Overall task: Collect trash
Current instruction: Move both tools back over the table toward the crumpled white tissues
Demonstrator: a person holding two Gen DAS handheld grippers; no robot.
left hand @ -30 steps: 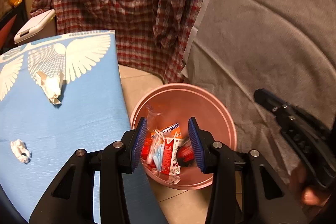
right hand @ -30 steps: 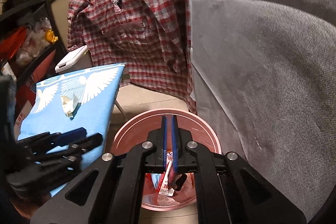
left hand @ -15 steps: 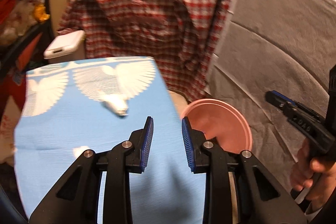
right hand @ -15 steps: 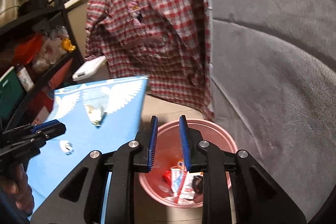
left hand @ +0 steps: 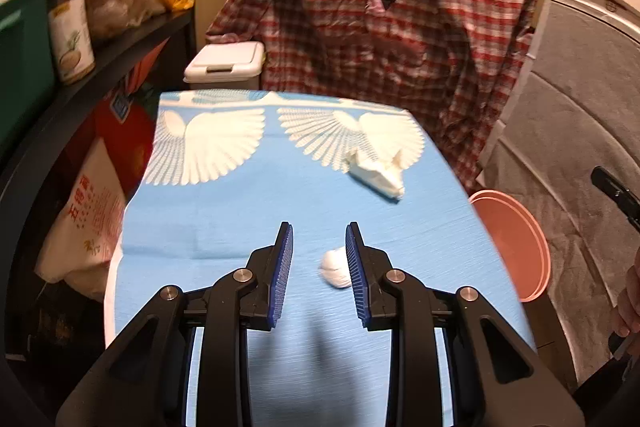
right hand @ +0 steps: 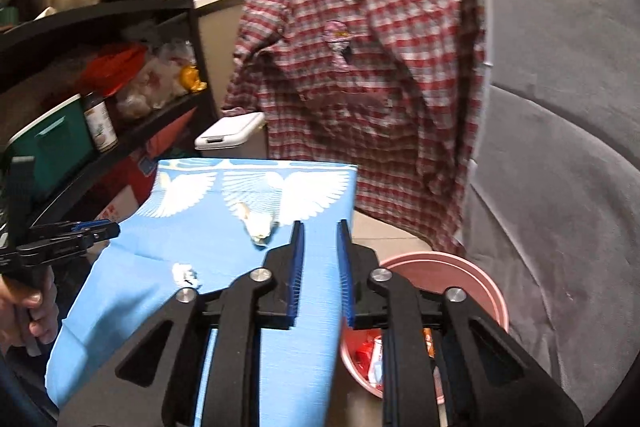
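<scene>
From the left wrist, the left tool (left hand: 319,269) hangs over the blue counter (left hand: 224,211), its jaws part open and holding nothing. A small white wad (left hand: 336,268) lies on the cloth just inside the right-hand pad, not pinched. Farther off, near the counter's right edge, sits a bigger crumpled tissue (left hand: 378,171). The pink bin (left hand: 520,247) stands on the floor just beside that edge, and the tip of the right tool (left hand: 618,193) shows at the far right. Both scraps look like soft, very light paper: they should crush under the pads and need little force, but could slide on the smooth cloth, so pinching across the thick middle of the wad, low to the counter, seems the safest hold. From the right wrist, the right tool (right hand: 319,259) points over the counter's (right hand: 132,291) near right corner; its jaws are closing, a narrow gap left, with nothing between them. The tissue (right hand: 258,225) lies beyond its tips, the wad (right hand: 185,274) to the left, and the left tool (right hand: 80,233) reaches in from the left edge. The bin (right hand: 472,275) sits below right, with red and white packets inside.
</scene>
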